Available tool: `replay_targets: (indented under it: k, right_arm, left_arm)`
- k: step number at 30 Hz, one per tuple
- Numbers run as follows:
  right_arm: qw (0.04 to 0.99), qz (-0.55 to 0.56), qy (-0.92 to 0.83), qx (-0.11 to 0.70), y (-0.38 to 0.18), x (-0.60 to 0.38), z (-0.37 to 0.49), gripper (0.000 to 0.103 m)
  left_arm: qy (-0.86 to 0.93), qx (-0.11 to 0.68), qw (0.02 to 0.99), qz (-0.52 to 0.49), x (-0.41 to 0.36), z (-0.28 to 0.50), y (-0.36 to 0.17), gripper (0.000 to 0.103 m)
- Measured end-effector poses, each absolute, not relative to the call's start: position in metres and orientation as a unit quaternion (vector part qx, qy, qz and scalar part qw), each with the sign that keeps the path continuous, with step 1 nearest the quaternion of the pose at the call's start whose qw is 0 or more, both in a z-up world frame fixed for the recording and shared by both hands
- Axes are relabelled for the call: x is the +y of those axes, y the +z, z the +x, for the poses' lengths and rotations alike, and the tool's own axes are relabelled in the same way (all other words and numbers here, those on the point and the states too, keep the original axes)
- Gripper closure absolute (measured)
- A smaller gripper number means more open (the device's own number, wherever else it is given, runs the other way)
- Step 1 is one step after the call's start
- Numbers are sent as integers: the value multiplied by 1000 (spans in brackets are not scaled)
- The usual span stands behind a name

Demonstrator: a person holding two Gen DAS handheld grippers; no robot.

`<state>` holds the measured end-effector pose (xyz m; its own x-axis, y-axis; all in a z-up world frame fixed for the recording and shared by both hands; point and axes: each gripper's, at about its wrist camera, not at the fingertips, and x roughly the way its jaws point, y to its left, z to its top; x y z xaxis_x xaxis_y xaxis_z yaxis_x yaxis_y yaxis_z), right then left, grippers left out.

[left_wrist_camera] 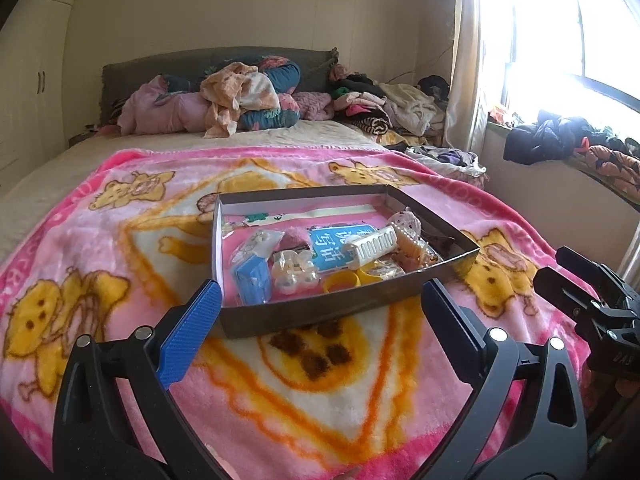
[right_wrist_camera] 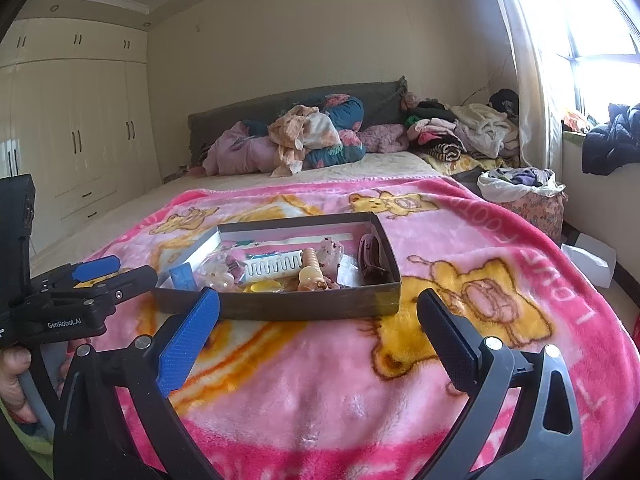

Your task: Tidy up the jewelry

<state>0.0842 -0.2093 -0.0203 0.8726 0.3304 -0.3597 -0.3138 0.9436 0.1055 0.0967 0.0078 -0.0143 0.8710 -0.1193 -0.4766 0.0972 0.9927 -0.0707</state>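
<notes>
Shallow dark box [left_wrist_camera: 348, 312] on a pink cartoon-bear blanket [left_wrist_camera: 100, 248], on a bed; contents mixed.

Contents, left wrist view: blue carton [left_wrist_camera: 252, 280] at the near left corner; clear packet of pearly pieces [left_wrist_camera: 296, 272] beside it; yellow ring [left_wrist_camera: 342, 282] against the near wall; white comb [left_wrist_camera: 372, 246] lying across a blue card [left_wrist_camera: 340, 248]; amber claw clip [left_wrist_camera: 412, 250] toward the right; pink furry item [left_wrist_camera: 296, 238] behind the packet.

Writing: the blue card bears large white Chinese characters, upside down from this view and not legible to me. "GenRobot.AI" is printed on the left gripper's body in the right wrist view. Pink lettering runs along the blanket's right border [right_wrist_camera: 592, 292], too distorted to read.

Left gripper [left_wrist_camera: 320, 300]: jaws wide, nothing between them, just short of the box's near wall. Right gripper [right_wrist_camera: 318, 308]: jaws wide, empty, likewise near the box's front wall.

Seen only in the right wrist view: dark brown hair clip [right_wrist_camera: 370, 256] at the box's right end; cream wardrobe doors [right_wrist_camera: 80, 132]; a hand [right_wrist_camera: 14, 376] on the left gripper's handle; a full bag [right_wrist_camera: 524, 196] beside the bed.

Seen only in the left wrist view: the card's characters and the yellow ring in full.
</notes>
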Motion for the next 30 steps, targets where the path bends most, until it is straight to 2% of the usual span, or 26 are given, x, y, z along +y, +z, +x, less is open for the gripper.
replay_targets:
  k: [30]
  right_arm:
    - [975,4,151,165,-27,-203,74,6]
  left_arm:
    - [-29,231,972,-20,2,91,-33,12]
